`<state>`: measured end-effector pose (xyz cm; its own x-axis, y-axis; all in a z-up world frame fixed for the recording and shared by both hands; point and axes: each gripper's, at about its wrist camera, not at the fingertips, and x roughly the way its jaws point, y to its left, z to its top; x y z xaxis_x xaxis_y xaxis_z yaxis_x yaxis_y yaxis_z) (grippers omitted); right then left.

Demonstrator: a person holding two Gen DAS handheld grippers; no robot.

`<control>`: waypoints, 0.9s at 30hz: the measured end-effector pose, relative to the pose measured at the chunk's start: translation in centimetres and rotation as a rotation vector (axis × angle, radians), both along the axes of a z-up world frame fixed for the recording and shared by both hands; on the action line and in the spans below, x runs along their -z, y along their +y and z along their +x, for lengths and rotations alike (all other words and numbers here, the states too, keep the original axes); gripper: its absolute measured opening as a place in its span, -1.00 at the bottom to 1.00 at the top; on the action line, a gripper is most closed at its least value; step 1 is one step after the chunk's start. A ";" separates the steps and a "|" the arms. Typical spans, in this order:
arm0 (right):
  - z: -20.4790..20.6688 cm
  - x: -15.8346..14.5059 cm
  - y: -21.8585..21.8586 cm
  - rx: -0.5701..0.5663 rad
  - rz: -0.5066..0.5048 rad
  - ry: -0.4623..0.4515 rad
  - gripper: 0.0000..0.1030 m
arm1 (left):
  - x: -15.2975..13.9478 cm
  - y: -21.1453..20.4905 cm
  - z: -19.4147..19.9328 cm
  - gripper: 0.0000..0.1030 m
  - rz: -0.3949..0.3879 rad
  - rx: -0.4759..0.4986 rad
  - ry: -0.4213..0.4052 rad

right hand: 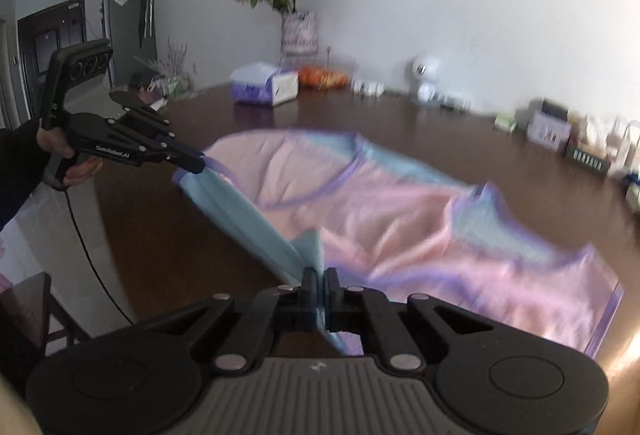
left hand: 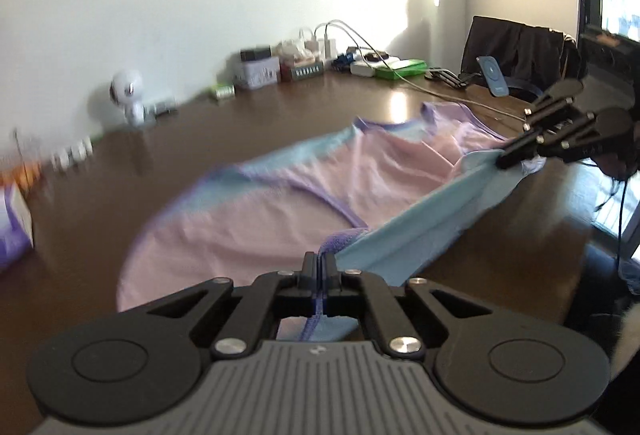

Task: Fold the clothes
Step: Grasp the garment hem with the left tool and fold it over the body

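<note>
Left wrist view: my left tongs are pinched tight on the shirt's purple-trimmed edge, the cloth running back between the two black fingers. From there a blue band of the same shirt stretches taut up to my right tongs, which clamp its other end at the far right. In the right wrist view my right tongs are closed on that blue fold, and the band runs up left to my left tongs, held in my left hand with a black sleeve behind it. The rest of the shirt, pink with blue sleeves, lies spread and rumpled on the dark wooden table. Along the wall behind stand a tissue pack, a vase of pink flowers and a small white robot figure.
</note>
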<state>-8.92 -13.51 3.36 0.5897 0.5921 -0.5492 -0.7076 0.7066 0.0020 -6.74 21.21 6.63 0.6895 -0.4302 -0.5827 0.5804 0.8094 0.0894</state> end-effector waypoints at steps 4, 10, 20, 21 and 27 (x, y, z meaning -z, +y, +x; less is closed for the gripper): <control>5.2 -0.5 0.4 0.021 -0.025 -0.020 -0.96 | 0.3 -0.2 5.5 -0.95 0.010 -0.013 0.021; 9.8 0.4 -0.7 0.177 -0.044 0.018 -0.65 | 2.4 1.0 8.4 -0.76 0.029 -0.160 0.083; 2.2 1.3 -9.7 0.122 -0.020 0.110 0.02 | 3.4 3.1 5.2 -0.25 -0.059 -0.185 0.135; 2.1 1.8 -9.5 0.120 -0.037 0.113 0.00 | 3.7 2.9 5.0 -0.25 -0.045 -0.182 0.136; 3.2 1.8 -10.7 0.187 -0.019 0.133 -0.83 | 4.1 3.3 4.5 -0.23 -0.039 -0.180 0.129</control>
<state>-5.72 -24.21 1.53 0.6102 0.4682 -0.6391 -0.5588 0.8262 0.0718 -2.26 24.49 2.48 0.6780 -0.3310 -0.6564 0.4309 0.9024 -0.0100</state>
